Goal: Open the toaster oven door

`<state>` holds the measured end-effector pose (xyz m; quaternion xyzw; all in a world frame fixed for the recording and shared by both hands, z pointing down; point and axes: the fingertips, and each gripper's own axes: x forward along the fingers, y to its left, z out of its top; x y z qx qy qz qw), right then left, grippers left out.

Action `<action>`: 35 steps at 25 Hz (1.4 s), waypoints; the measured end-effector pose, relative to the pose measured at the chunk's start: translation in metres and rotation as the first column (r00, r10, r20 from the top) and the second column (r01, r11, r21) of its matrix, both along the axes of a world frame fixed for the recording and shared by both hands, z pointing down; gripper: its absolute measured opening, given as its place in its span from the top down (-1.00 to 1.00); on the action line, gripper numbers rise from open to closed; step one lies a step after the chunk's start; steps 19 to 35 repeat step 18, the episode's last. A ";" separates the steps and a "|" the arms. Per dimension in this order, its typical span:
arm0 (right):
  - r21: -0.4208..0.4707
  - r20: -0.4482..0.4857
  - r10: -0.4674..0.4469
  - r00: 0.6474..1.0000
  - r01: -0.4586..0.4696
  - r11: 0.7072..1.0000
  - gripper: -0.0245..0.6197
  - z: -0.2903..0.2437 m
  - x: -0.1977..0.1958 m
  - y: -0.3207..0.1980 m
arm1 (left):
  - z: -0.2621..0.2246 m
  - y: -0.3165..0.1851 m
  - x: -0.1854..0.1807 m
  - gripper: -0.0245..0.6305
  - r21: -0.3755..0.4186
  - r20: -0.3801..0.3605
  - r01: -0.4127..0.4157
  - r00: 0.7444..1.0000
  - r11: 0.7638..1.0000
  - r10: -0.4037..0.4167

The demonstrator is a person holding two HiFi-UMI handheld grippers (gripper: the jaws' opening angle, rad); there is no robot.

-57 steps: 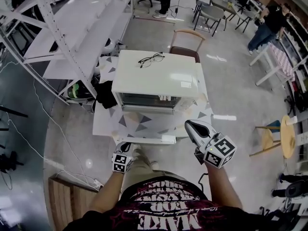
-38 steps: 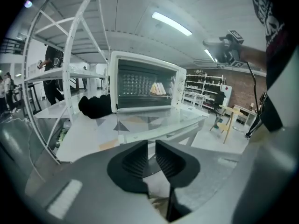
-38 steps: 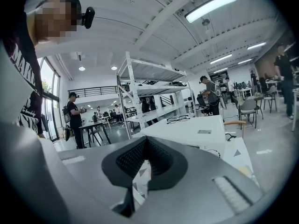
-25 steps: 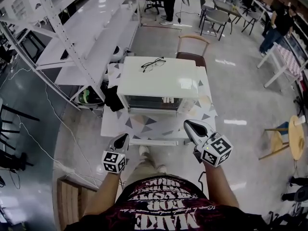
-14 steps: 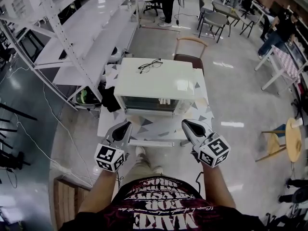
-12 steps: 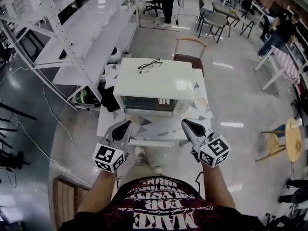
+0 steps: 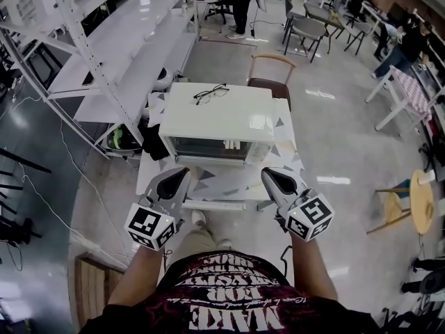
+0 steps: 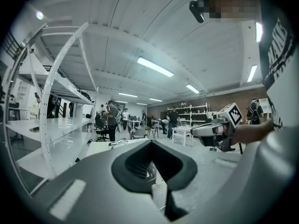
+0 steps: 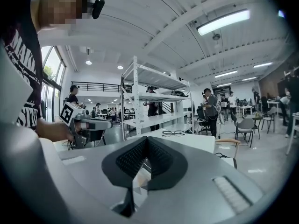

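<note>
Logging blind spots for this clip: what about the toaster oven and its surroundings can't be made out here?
- White box-shaped toaster oven: door handle unreadable. The head view looks steeply down, so the front is foreshortened.
- Oven front in both gripper views: mostly covered by the grey left gripper and right gripper, each looking past its own shut jaws.
- Black-framed glasses on the oven: too small for detail.

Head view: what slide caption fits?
Left gripper and right gripper, jaws together, held before the closed white toaster oven with eyeglasses on top.

Bright even light from ceiling strips (image 9: 223, 21), glare spots on the glossy floor (image 7: 336, 180). Heavy fisheye bending, dark vignetted corners in both gripper views; shadows soft.
</note>
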<state>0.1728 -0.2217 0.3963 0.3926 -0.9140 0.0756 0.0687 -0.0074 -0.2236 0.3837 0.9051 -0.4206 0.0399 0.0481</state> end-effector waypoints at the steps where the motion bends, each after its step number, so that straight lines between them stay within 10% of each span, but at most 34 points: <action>1: 0.002 0.002 0.001 1.000 -0.001 1.000 0.85 -0.001 0.001 0.000 | -0.001 0.000 0.001 0.92 0.003 0.004 0.000 1.000 1.000 0.000; 35: -0.002 0.000 -0.035 0.999 0.035 0.999 0.85 0.005 -0.013 -0.017 | 0.003 -0.010 -0.010 0.92 0.002 0.030 0.026 0.999 1.000 -0.026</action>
